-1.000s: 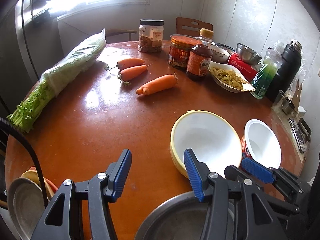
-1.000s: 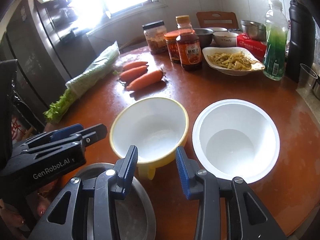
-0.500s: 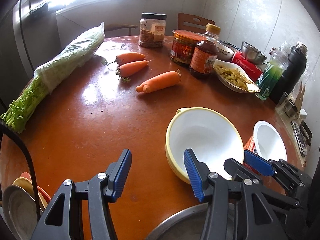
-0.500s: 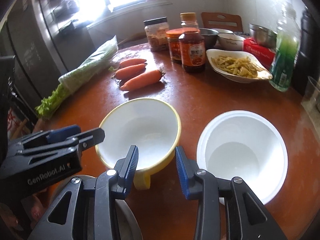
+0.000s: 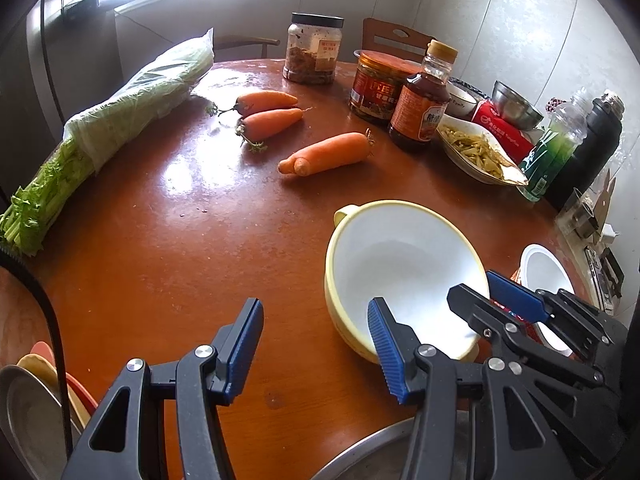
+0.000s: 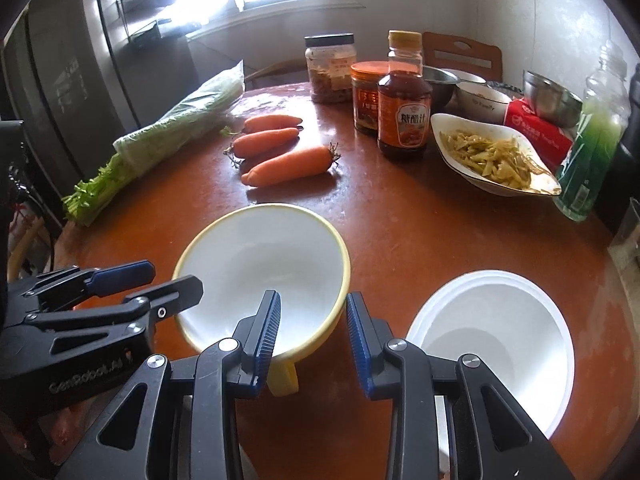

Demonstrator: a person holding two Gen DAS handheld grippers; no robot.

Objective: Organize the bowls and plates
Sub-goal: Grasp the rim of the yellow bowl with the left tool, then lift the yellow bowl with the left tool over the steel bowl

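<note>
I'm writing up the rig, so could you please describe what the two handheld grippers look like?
Both the left gripper and the right gripper are black, angular frames with triangular cut-outs and silver pivot bolts. Their jaws carry ribbed blue pads. White "GenRobot.AI" lettering marks the left gripper's side, and a black cable runs beside it.

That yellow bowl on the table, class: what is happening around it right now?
A person holds a gripper in each hand. The right gripper straddles the near rim of the yellow bowl, jaws closing but not yet clamped. The left gripper hangs open beside the bowl, holding nothing. A white bowl sits alongside, and carrots lie farther back on the table.
</note>
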